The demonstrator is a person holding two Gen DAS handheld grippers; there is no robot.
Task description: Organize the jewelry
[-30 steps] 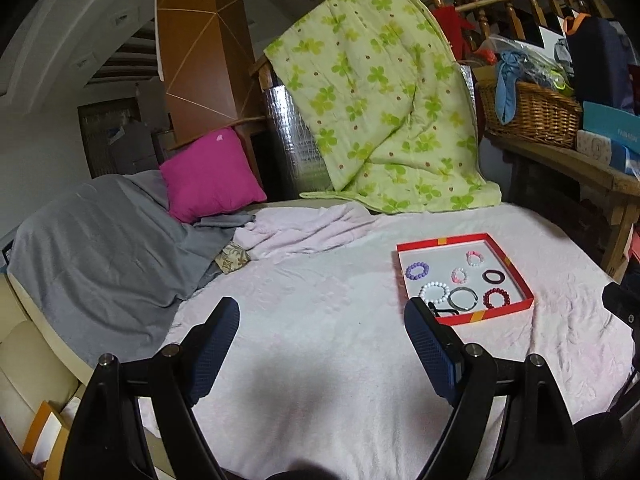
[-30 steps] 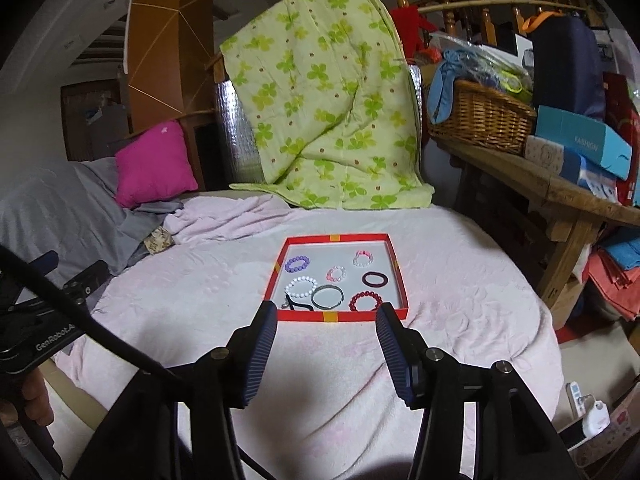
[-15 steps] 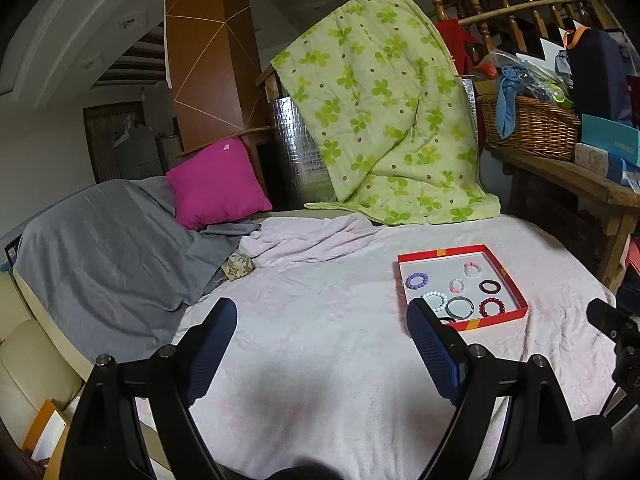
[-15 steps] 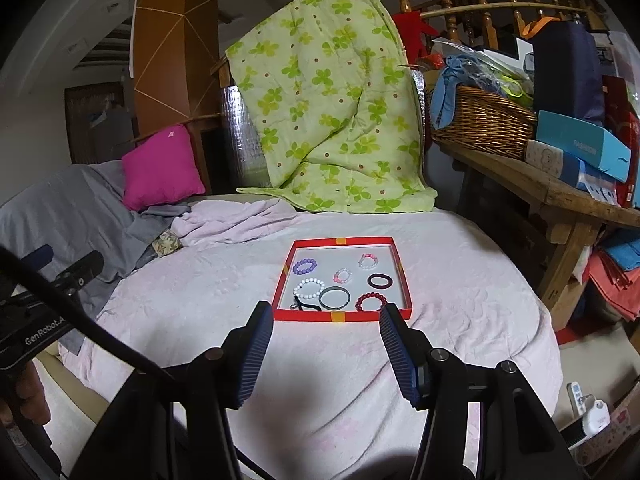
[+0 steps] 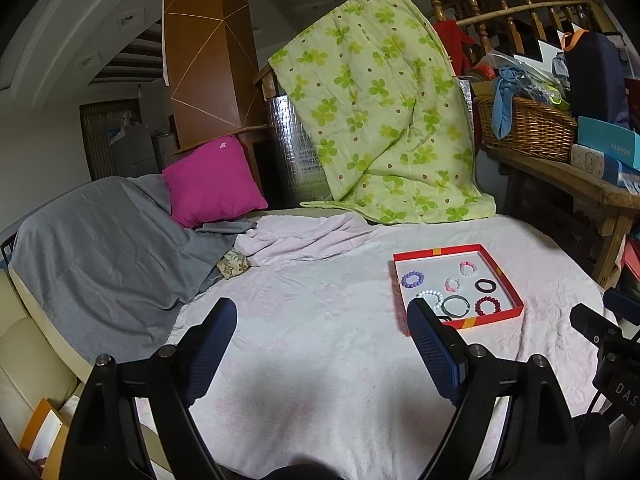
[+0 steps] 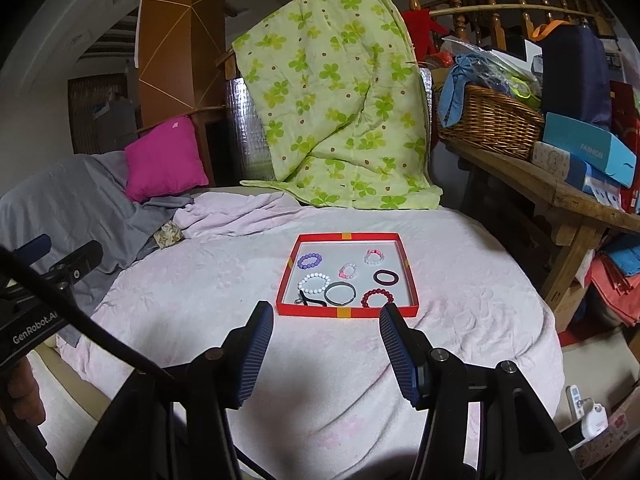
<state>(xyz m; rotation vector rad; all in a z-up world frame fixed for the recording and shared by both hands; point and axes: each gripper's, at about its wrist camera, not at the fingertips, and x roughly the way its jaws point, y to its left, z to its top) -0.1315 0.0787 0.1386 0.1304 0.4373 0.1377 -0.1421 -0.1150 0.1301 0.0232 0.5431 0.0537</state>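
A red-rimmed tray [image 6: 347, 312] lies on the pale pink bedspread and holds several bracelets: a purple one [image 6: 310, 260], a white bead one [image 6: 314, 283], a dark red one [image 6: 377, 298], a grey ring [image 6: 340, 294] and small pink ones. The same tray [image 5: 496, 317] shows at right in the left wrist view. My right gripper [image 6: 326, 318] is open and empty, just short of the tray's near rim. My left gripper [image 5: 322, 312] is open and empty over the bedspread, left of the tray; its right finger [image 5: 434, 344] overlaps the tray's near corner.
A green flowered quilt [image 6: 340, 100] hangs behind the bed. A pink pillow [image 5: 212, 180] and grey blanket [image 5: 100, 248] lie at left. A wooden bench [image 6: 560, 196] with a wicker basket [image 6: 490, 120] and boxes stands at right. The bed's edge drops off at right.
Both grippers have drawn back and up a little from the tray, which now looks smaller and farther. Both stay open and empty.
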